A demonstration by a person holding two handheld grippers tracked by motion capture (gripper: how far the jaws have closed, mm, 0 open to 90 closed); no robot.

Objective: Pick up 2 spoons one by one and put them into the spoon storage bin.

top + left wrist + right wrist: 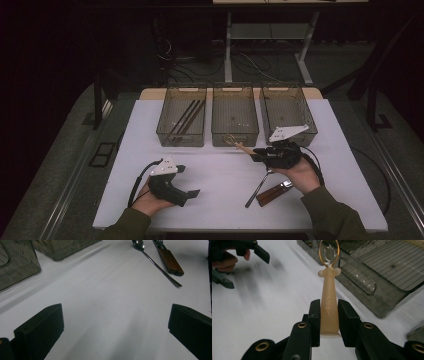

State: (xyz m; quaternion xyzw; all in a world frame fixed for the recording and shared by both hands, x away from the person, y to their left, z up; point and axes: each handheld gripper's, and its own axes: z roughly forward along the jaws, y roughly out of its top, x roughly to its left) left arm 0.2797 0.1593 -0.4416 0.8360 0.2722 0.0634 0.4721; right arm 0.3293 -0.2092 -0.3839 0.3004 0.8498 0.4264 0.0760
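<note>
My right gripper (256, 152) (329, 315) is shut on the pale peach handle of a small spoon (240, 146) (329, 302). The spoon's clear, gold-rimmed bowl points toward the front wall of the middle bin (235, 141) (387, 302). It hangs a little above the white table (225, 175). My left gripper (189, 180) (115, 325) rests at the near left with its jaws wide open and nothing between them. A metal spoon (257, 190) (155, 262) and a wooden-handled fork (272, 192) (168, 261) lie on the table under my right hand.
Three clear grey bins stand in a row at the back of the table. The left bin (165, 135) holds dark chopsticks (187, 117); the right bin (310, 132) sits behind my right gripper. Bare white tabletop lies between the two grippers.
</note>
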